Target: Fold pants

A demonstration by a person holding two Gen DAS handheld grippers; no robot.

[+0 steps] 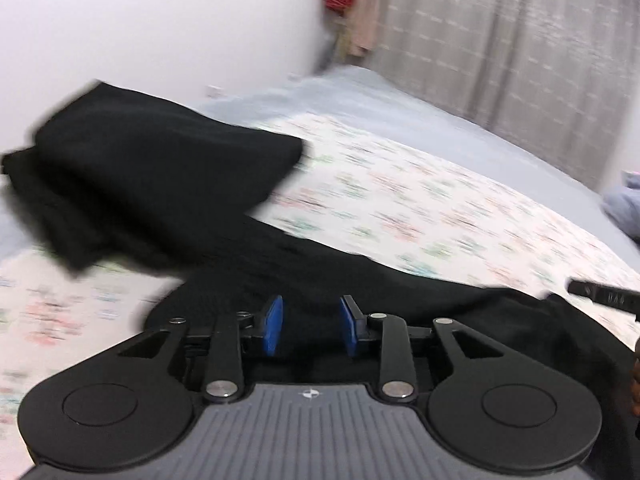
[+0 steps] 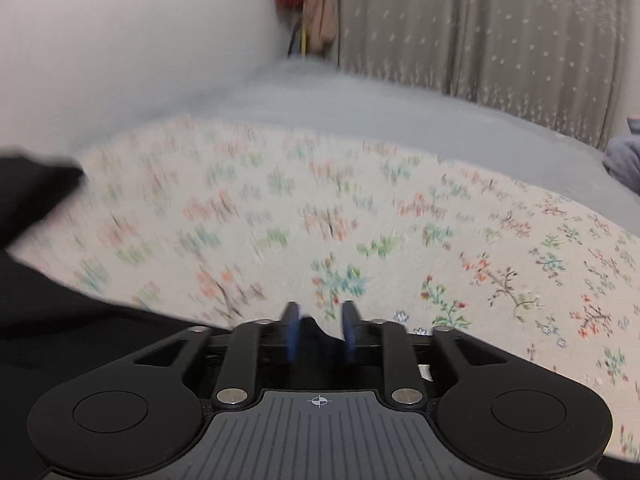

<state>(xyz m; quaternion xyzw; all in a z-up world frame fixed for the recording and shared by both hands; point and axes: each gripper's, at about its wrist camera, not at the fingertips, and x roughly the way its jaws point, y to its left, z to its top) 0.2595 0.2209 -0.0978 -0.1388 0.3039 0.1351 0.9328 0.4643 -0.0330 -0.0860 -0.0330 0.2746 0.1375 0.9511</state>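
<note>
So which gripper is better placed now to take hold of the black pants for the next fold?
Probably the left gripper: its open jaws sit over the black pants. The right gripper mostly faces the floral sheet, with only a cloth corner between its open jaws.

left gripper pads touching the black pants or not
Cannot tell. In the left wrist view the left gripper has its pads spread with pants fabric between, but blur hides any contact.
</note>
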